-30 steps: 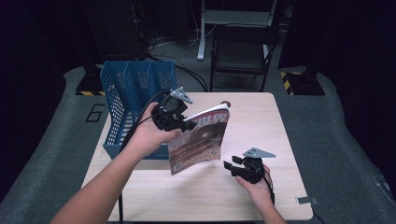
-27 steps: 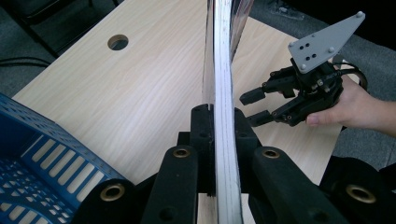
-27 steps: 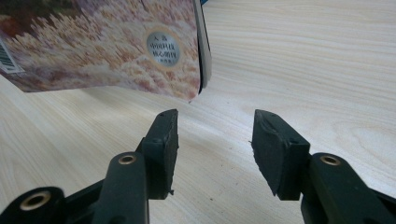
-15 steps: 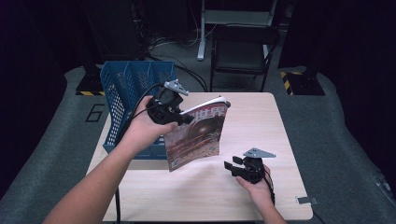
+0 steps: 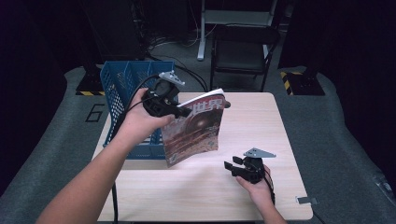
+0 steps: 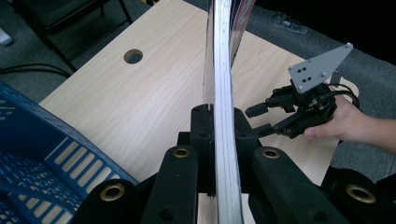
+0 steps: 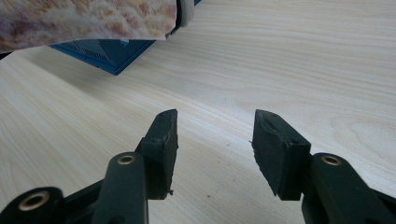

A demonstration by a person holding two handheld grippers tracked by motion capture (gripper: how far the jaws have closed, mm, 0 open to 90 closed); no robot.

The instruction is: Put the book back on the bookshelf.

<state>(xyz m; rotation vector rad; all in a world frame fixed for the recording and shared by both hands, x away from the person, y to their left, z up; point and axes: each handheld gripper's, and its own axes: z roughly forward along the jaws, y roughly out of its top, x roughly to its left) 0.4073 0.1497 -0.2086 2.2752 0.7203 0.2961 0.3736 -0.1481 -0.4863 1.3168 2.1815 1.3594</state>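
Lifted higher, magazine hides basket corner—left claw clamps it, right claw gapes wide.

Magazine cropped (top edge).

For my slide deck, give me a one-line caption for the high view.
Left tongs hold a magazine above the table beside a blue file rack.

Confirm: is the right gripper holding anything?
No, the right gripper has its fingers spread apart with just bare table between them.
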